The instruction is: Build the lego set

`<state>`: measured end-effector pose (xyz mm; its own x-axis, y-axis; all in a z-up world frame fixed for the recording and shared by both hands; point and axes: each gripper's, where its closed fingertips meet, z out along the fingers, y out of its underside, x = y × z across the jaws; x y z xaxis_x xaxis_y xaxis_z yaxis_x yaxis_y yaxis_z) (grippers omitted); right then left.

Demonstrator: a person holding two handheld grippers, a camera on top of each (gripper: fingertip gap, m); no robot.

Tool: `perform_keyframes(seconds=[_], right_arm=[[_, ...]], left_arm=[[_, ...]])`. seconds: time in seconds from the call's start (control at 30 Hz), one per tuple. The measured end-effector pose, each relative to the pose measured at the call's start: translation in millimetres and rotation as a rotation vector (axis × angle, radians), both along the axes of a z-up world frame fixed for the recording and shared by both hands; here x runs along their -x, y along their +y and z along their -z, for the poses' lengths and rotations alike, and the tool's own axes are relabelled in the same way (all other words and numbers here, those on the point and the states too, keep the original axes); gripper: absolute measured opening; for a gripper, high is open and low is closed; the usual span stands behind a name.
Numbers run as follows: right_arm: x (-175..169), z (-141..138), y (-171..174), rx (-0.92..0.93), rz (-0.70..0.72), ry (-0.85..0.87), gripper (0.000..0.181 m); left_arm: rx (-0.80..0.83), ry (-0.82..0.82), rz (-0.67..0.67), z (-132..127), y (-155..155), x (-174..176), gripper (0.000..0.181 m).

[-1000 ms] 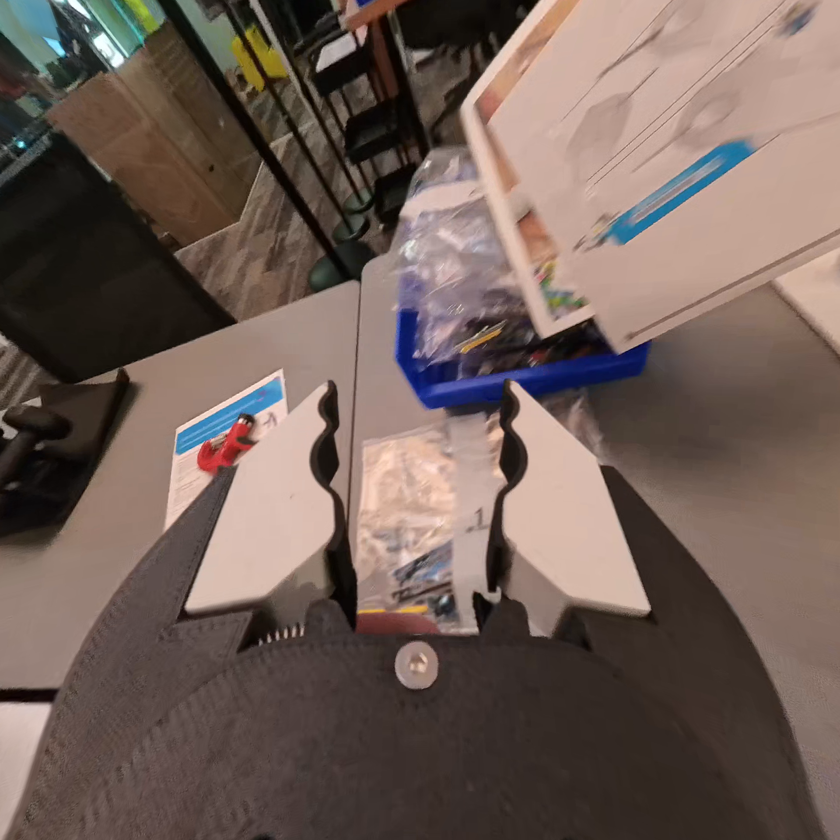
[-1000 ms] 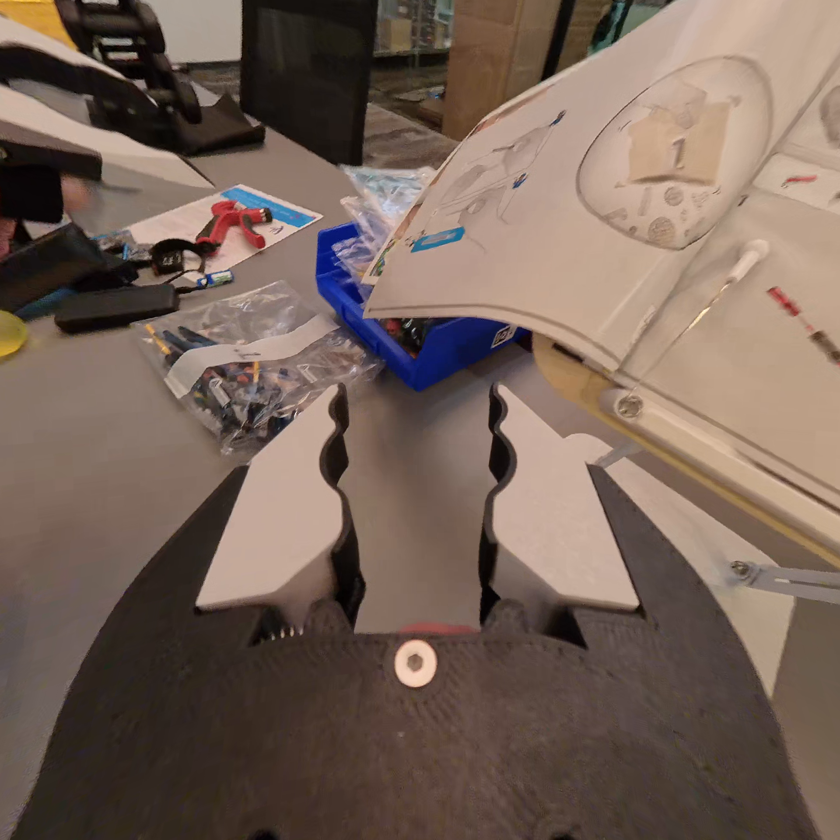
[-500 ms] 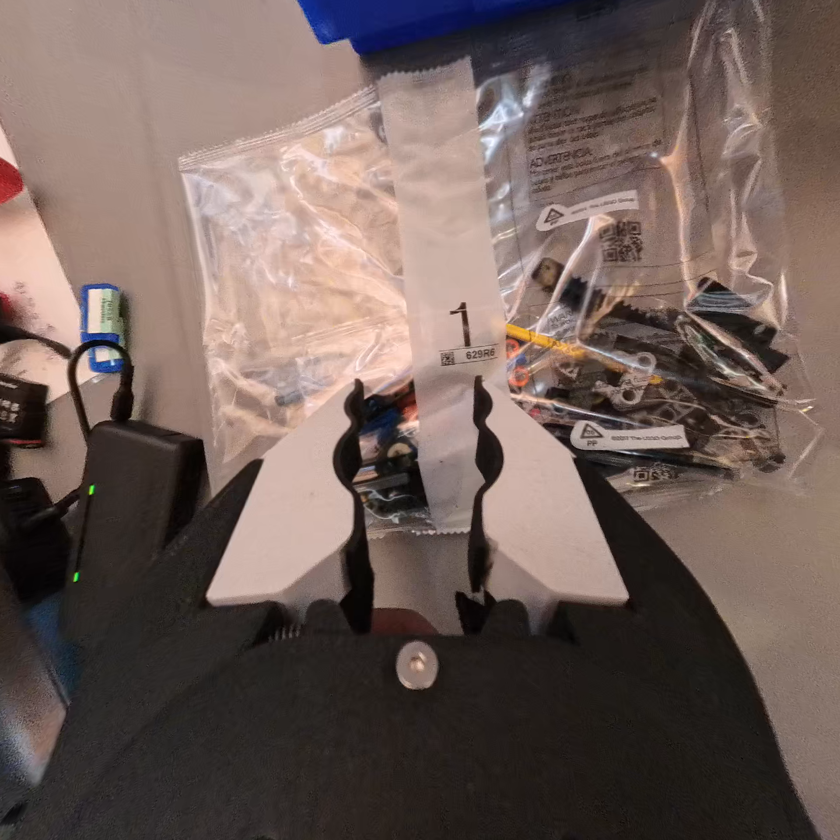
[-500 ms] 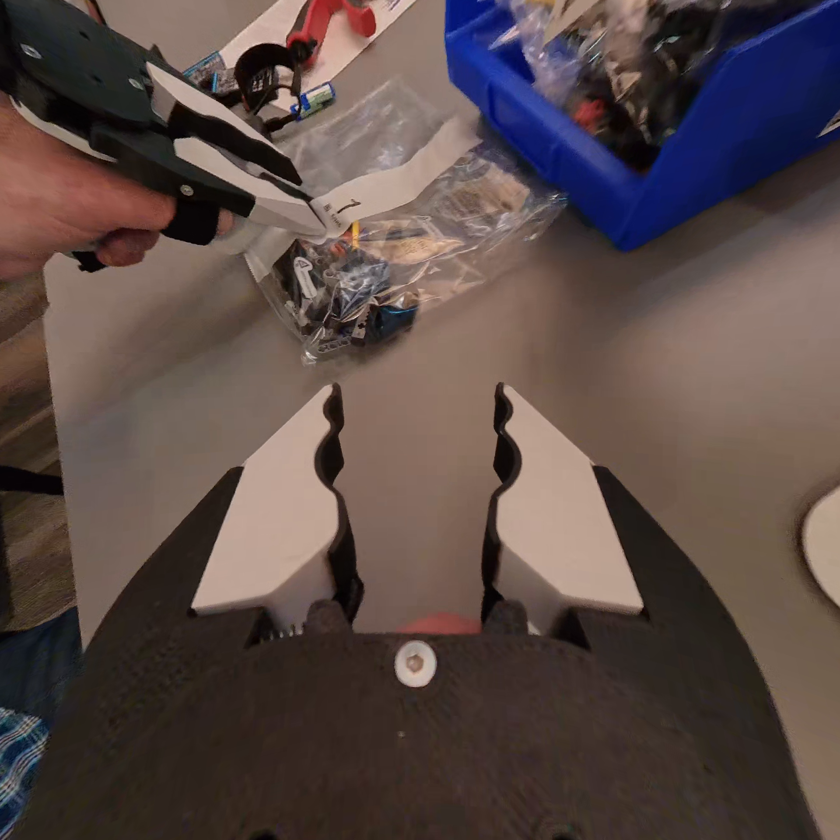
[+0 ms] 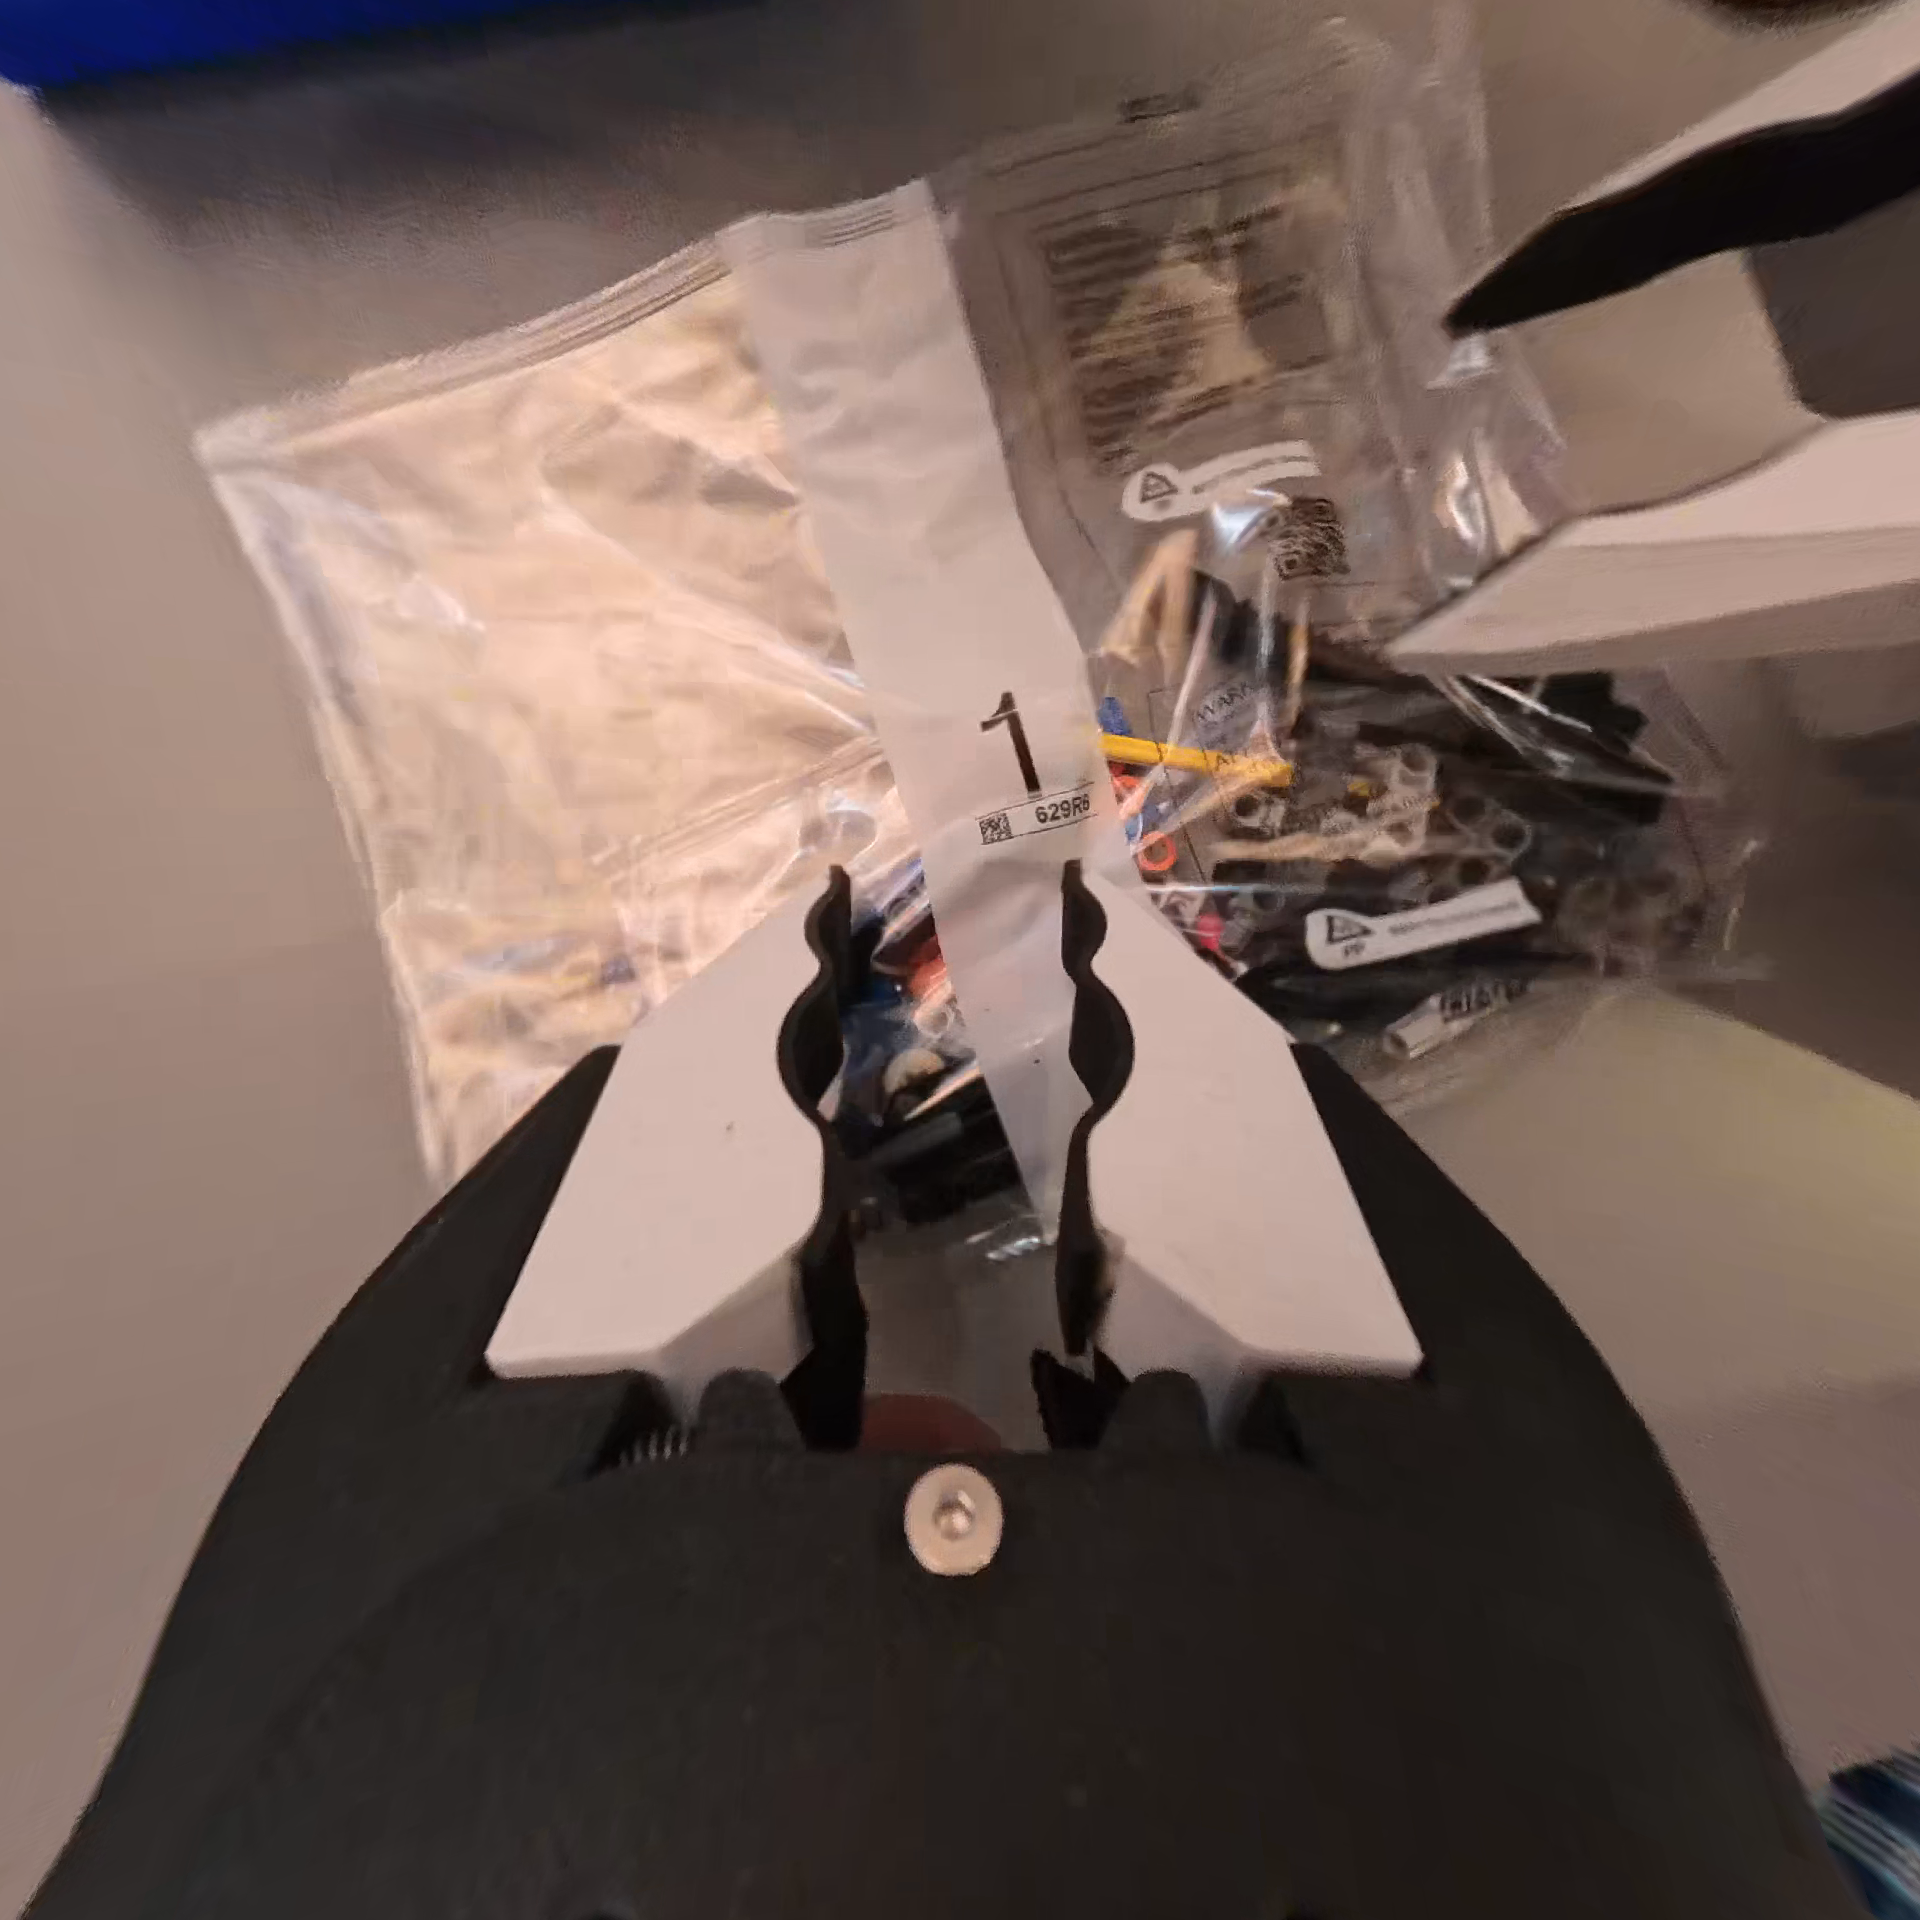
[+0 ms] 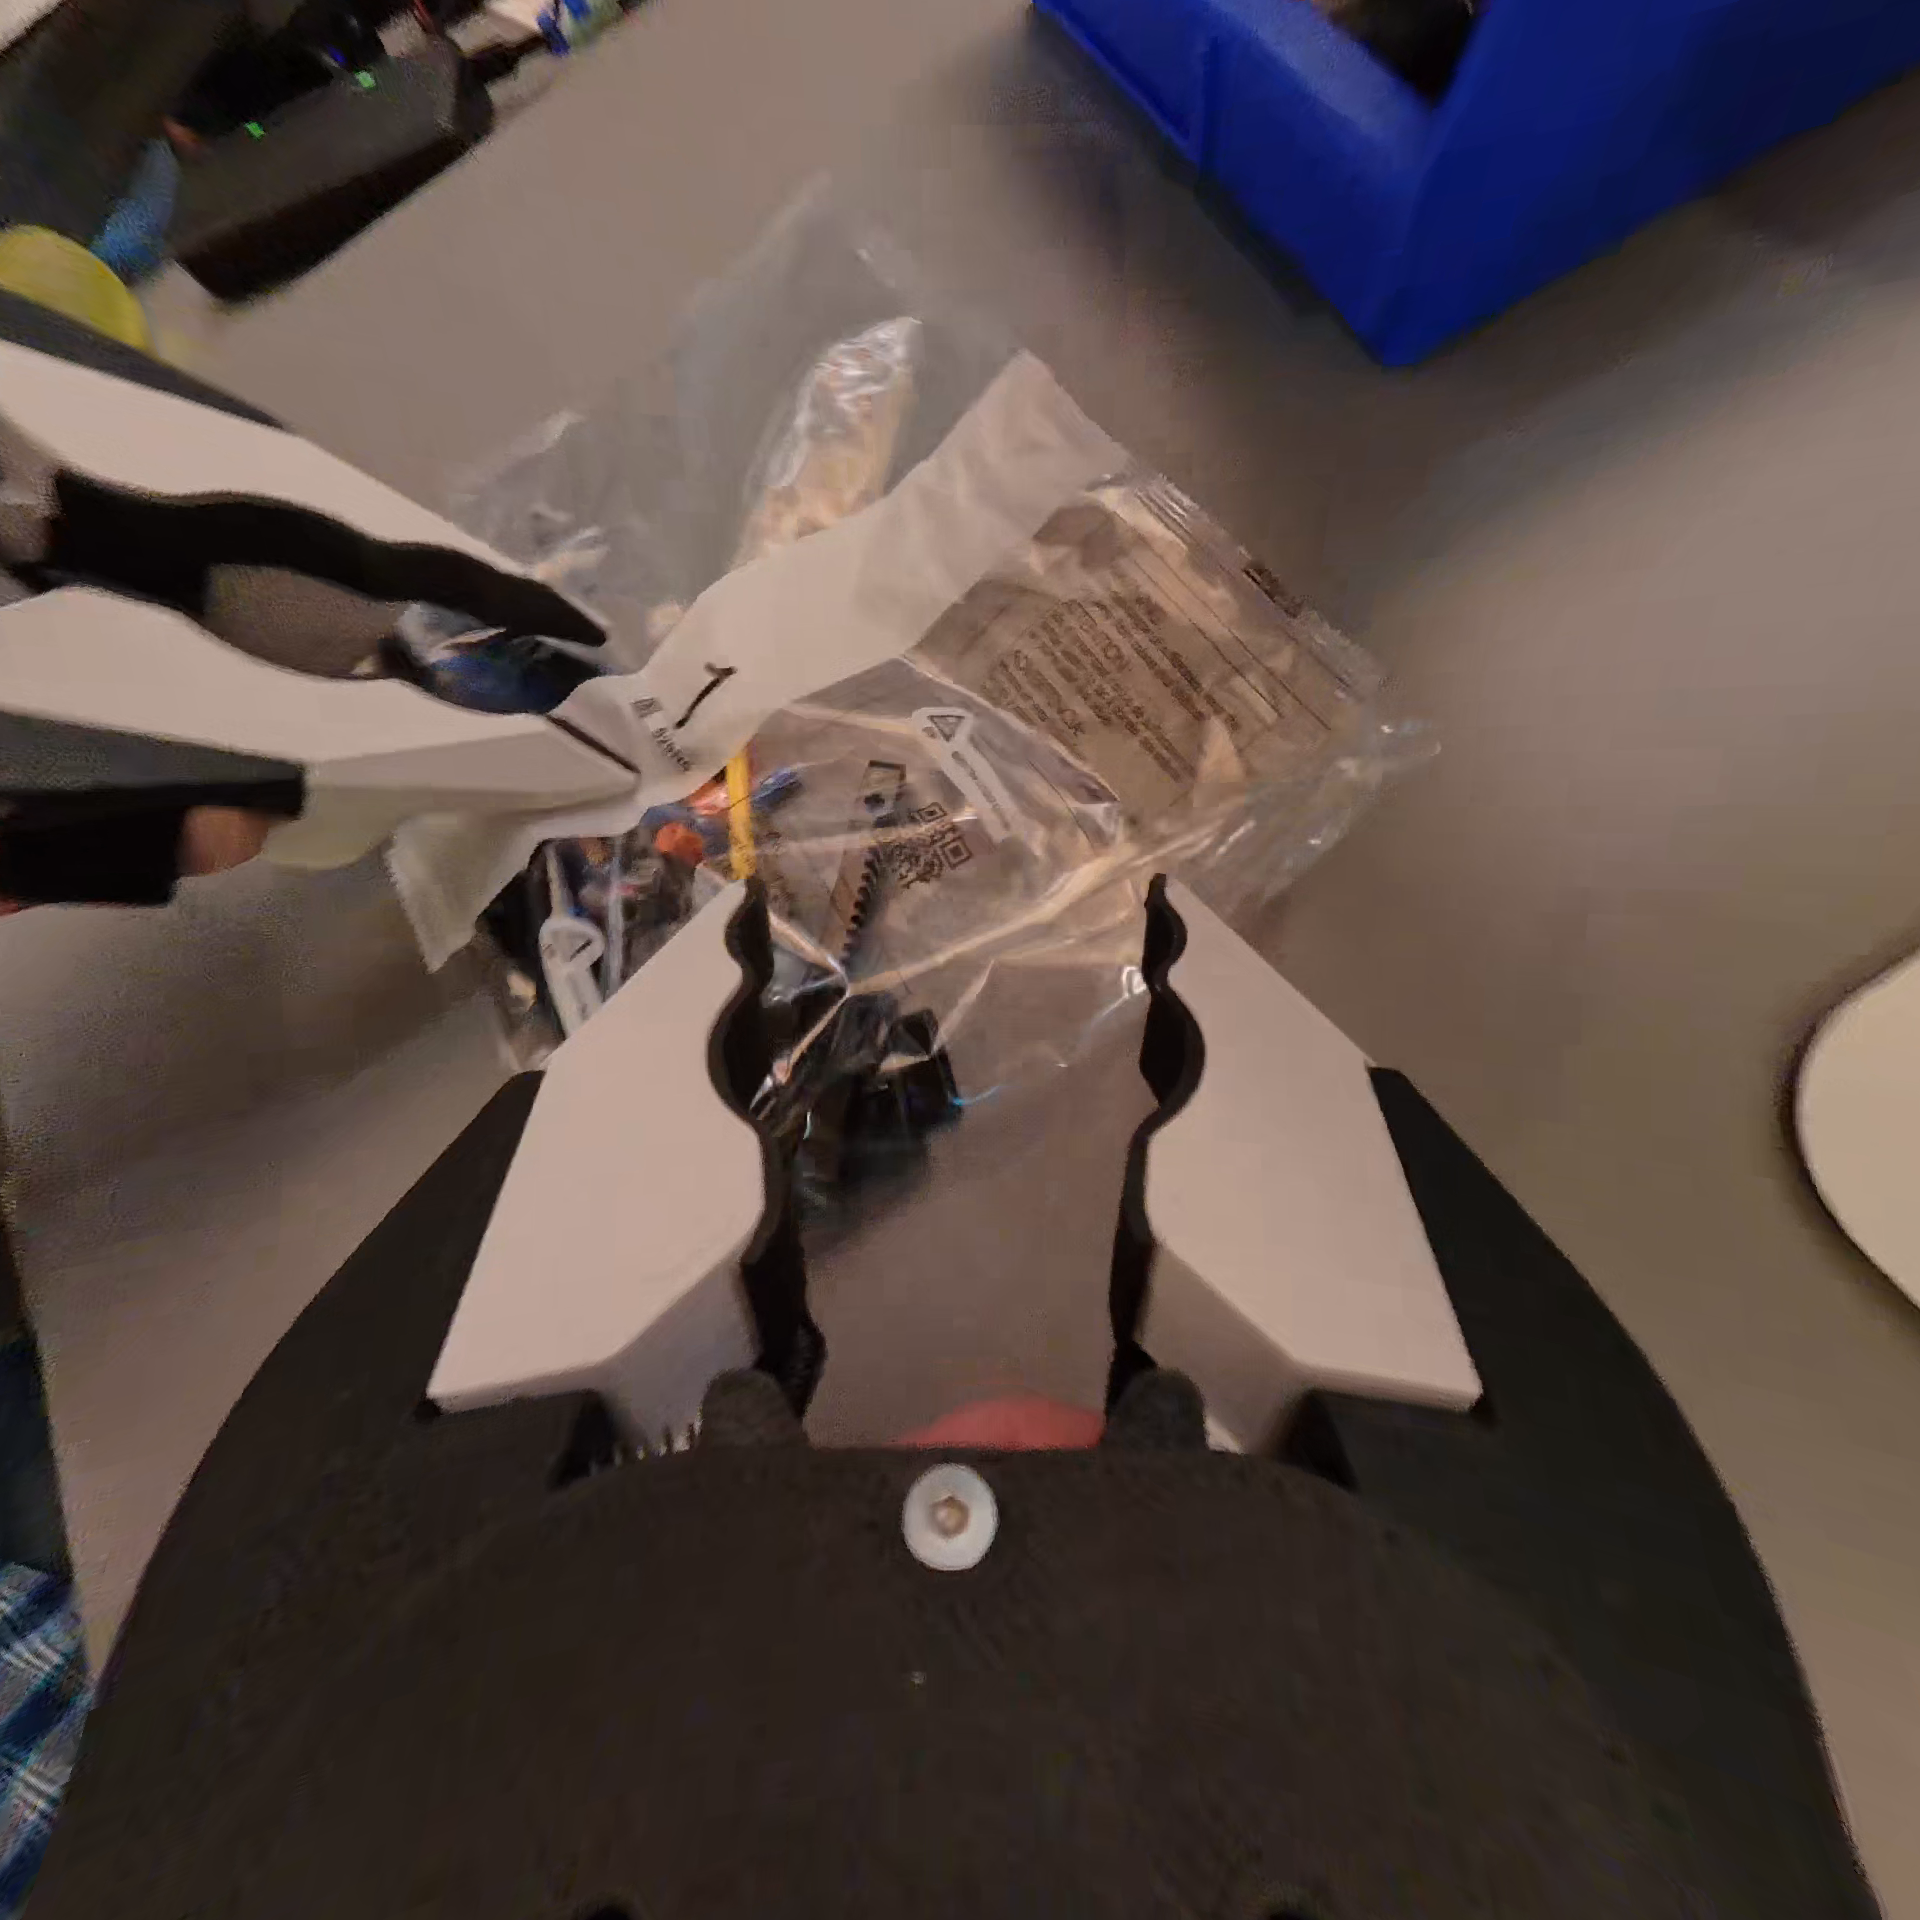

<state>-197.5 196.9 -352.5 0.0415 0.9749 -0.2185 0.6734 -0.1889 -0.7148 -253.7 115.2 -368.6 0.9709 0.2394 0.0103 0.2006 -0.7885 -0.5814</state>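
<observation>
We see the grey surface (image 6: 1558, 623) carrying a blue bin (image 6: 1455, 177) at the far edge and, nearer us, the clear bag of lego parts (image 5: 1351, 831), which lies flat with a white paper strip (image 5: 935, 520) down its middle. The parts are heaped at the end of the bag nearest the tongs.

The left tongs (image 5: 951, 883) reach low over that end, fingers partly apart on either side of the strip's lower end; we cannot tell whether they already pinch it. The right tongs (image 6: 951, 894) come in from the other side, tilted down toward the surface, spread wide and empty, with a corner of the bag lying between the fingers.

The step in hand, we judge, is opening the bag. To do it well, we would grip plastic only, clear of the heaped parts, one pair of tongs on each side of a seam, and pull apart slowly while the bag stays low over the surface, so that loose parts do not scatter.
</observation>
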Motion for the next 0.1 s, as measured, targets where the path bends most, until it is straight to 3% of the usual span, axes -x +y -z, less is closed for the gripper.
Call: perform_keyframes(seconds=[0.03,0.1], right_arm=[[-8,3,4,-0.013,0.005,-0.014,0.067],[-24,6,11,-0.03,0.01,-0.036,0.061]], left_arm=[[-0.016,-0.011,0.008,0,1,-13,0.038],[-0.03,-0.062,0.052,0,2,-42,0.04]])
